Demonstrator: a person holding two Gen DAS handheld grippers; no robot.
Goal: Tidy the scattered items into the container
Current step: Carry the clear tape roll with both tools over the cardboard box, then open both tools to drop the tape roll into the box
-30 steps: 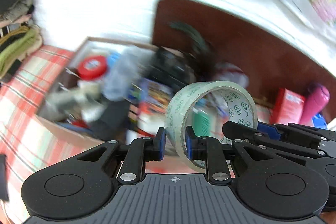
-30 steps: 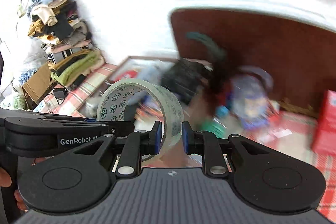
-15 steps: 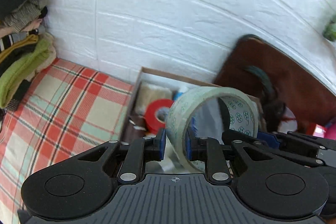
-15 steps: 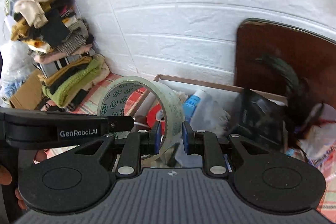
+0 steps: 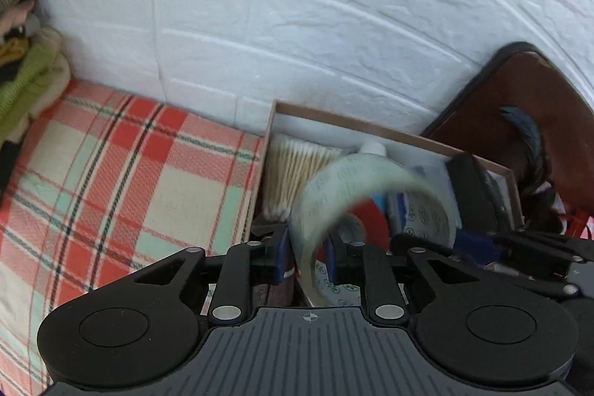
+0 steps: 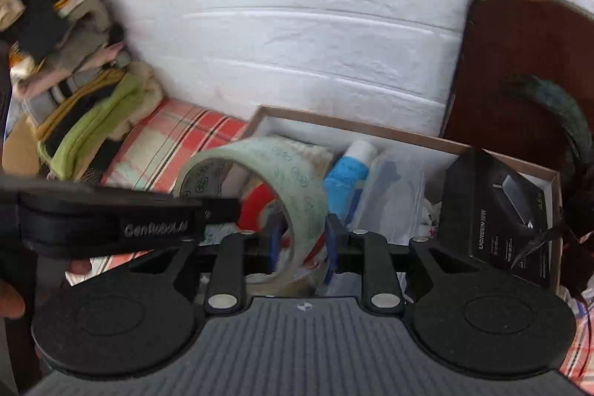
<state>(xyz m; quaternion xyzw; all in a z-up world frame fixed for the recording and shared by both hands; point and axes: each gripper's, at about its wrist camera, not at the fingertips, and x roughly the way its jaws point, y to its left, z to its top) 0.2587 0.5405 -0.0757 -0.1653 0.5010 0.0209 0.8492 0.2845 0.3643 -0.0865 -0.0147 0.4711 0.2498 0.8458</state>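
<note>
Right now the clear tape roll point(image 5: 356, 173) point(image 6: 293, 180) hangs in the air over the left end of the cardboard box point(image 5: 371, 127), with its wall threaded between the fingers of both tools. On the right gripper point(image 6: 302, 240) the fingers stand released: a sliver of space shows between the tape's wall and the right-hand pad. On the left gripper point(image 5: 306, 247) the tape is smeared by blur, so I cannot tell whether those fingers are clamped on it or loose.

Directly below the roll, inside the box, lie a red tape roll point(image 5: 371, 218) and a bundle of cotton swabs point(image 5: 293, 169). Further right in the box are a blue-and-white tube point(image 6: 349, 169), a crumpled clear plastic bag point(image 6: 393, 188) and a black UGREEN carton point(image 6: 493, 210).

That box sits on a red plaid cloth point(image 5: 130, 173), pushed against a white brick-pattern wall point(image 5: 297, 25). A pile of folded clothes point(image 6: 74, 80) is stacked at the far left, and a dark brown board point(image 6: 527, 62) with a dark feather point(image 6: 557, 106) in front of it leans at the right.
</note>
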